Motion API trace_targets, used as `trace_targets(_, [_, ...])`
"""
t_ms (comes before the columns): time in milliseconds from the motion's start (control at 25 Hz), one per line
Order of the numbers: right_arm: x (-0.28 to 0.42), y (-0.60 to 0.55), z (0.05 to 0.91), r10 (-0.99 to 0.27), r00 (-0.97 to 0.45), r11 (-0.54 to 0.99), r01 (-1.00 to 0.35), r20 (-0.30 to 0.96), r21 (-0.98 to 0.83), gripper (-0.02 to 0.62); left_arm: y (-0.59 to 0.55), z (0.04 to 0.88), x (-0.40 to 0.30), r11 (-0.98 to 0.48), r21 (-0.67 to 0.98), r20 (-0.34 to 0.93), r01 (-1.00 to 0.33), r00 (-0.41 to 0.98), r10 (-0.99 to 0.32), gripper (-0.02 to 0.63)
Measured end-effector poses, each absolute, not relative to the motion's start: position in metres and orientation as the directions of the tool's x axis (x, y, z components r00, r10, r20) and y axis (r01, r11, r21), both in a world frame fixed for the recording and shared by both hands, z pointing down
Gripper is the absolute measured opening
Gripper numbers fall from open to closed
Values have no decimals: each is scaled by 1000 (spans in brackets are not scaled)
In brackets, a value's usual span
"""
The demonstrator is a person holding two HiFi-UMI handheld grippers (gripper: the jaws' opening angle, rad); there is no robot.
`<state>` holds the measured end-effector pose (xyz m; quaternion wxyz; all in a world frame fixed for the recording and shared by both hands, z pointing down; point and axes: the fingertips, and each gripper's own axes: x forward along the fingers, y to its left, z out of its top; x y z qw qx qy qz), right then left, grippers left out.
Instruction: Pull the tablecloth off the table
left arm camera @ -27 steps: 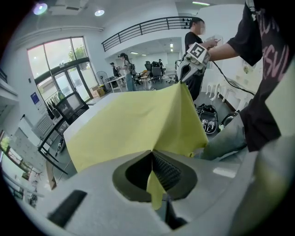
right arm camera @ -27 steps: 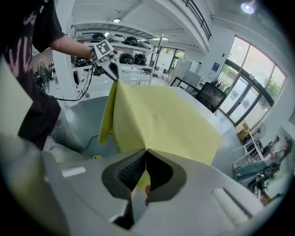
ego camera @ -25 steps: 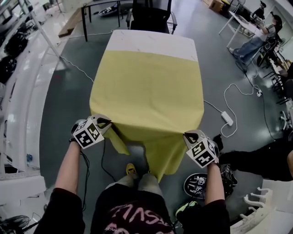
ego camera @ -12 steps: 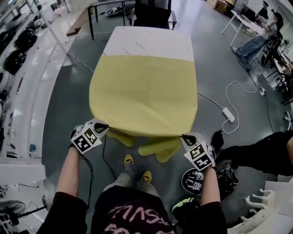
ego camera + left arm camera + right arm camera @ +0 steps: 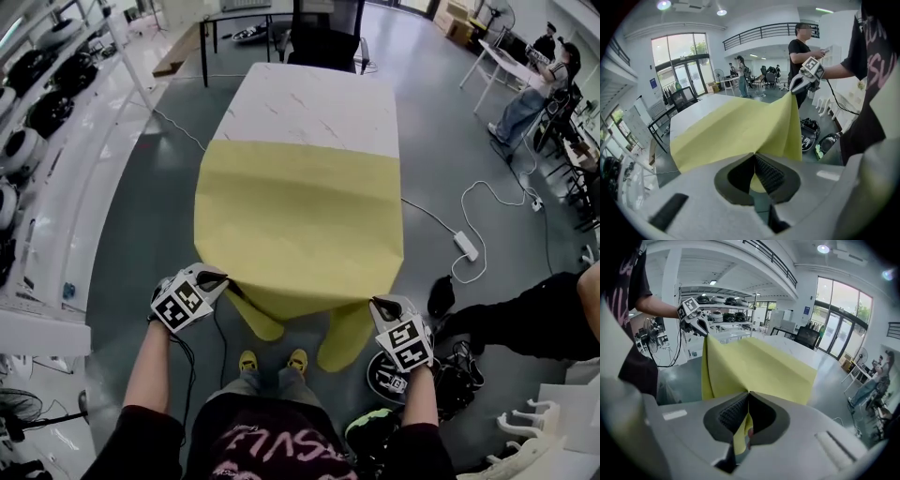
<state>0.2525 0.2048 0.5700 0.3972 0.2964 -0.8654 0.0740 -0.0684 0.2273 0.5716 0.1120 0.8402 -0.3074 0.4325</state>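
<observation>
Yellow tablecloth [image 5: 300, 220] covers the near half of the white table [image 5: 314, 98]. I note left gripper [image 5: 222, 279] at 7 o'clock and right gripper [image 5: 376, 302] at 5 o'clock, each clamped on a cloth corner.

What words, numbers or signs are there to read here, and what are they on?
No text reads clearly.
Pink lettering on the black shirt: cut off at the picture's edge, unreadable.
The blue sign by the glass doors: too small.
Cubes on the left tool and right tool: black-and-white square markers only, no words.
The yellow tablecloth: plain.
</observation>
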Motion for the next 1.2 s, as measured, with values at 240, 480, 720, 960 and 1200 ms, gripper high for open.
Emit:
trace_targets(240, [234, 248, 552, -510, -498, 764, -637, 701, 103, 17, 269, 557, -79, -725, -46, 716, -687, 484, -504, 6])
trace_targets(480, [207, 284, 507, -670, -481, 630, -771, 566, 90, 17, 302, 526, -104, -656, 4, 587, -755, 532, -610, 6])
trace_targets(720, [184, 301, 473, -761, -436, 545, -831, 480, 110, 17, 306, 488, -129, -610, 31, 465, -792, 552, -692, 6])
trace_targets(960, [159, 301, 444, -833, -403, 461, -885, 379, 73, 17, 298, 460, -154, -558, 65, 356, -827, 541, -761, 6])
trace_targets(1200, [153, 294, 408, -882, -372, 392, -920, 290, 10, 17, 287, 426, -168, -508, 104, 251, -855, 517, -818, 6])
